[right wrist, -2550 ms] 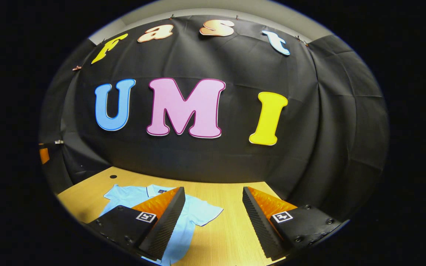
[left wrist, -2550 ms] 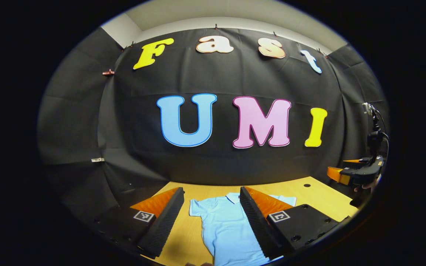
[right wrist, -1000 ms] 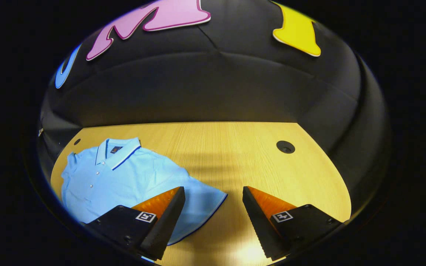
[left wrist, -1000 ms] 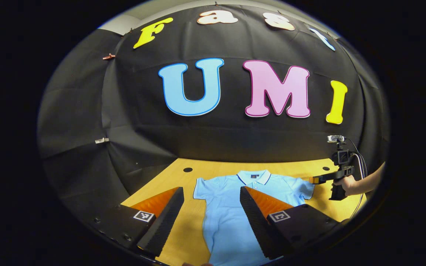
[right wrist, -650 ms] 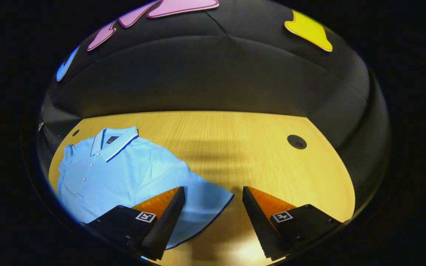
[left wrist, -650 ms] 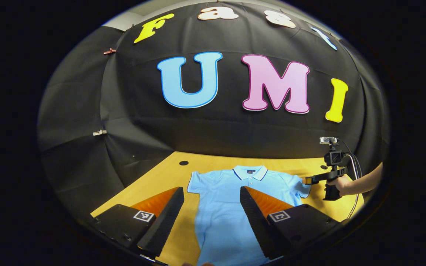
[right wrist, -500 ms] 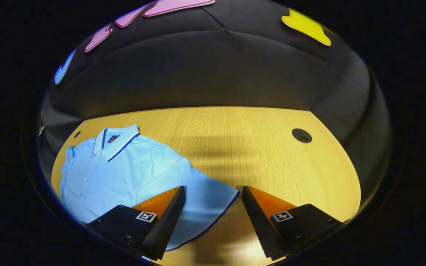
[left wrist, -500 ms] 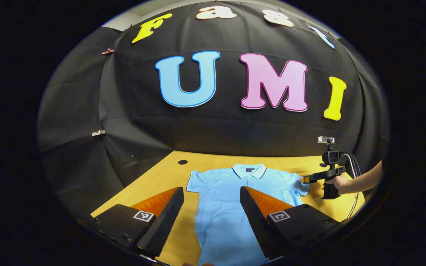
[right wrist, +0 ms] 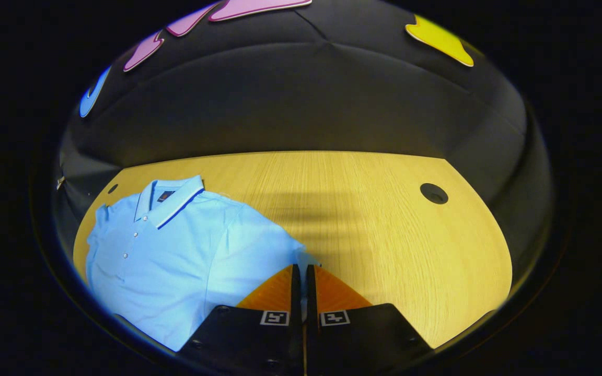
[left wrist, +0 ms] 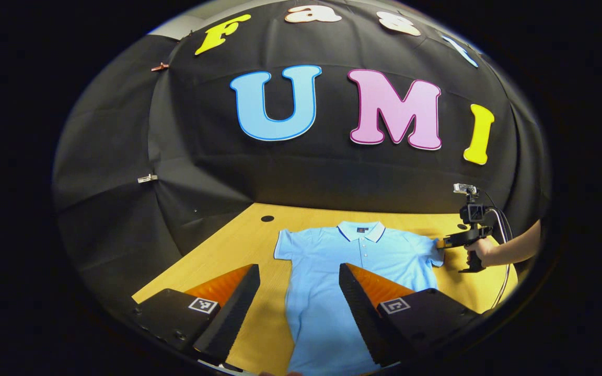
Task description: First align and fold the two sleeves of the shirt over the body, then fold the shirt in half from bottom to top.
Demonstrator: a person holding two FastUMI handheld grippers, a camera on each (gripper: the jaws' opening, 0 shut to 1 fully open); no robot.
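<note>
The light blue polo shirt (left wrist: pixel 353 261) lies flat on the counter (right wrist: pixel 384 209). The right hand-held gripper (right wrist: pixel 299 271) is closed on its sleeve edge; the left hand-held gripper (left wrist: pixel 299 271) hangs open above the shirt.

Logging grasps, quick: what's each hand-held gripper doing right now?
Left hand-held gripper: open, above the shirt.
Right hand-held gripper: closed on the shirt's sleeve.

Left gripper view: raised above the table's (left wrist: pixel 238 245) near edge, facing the booth wall (left wrist: pixel 332 172), well back from the shirt (left wrist: pixel 353 261). Right gripper view: low, close over the shirt's (right wrist: pixel 175 245) sleeve, tilted down. Shared: shirt, table (right wrist: pixel 384 209), wall (right wrist: pixel 306 104).
</note>
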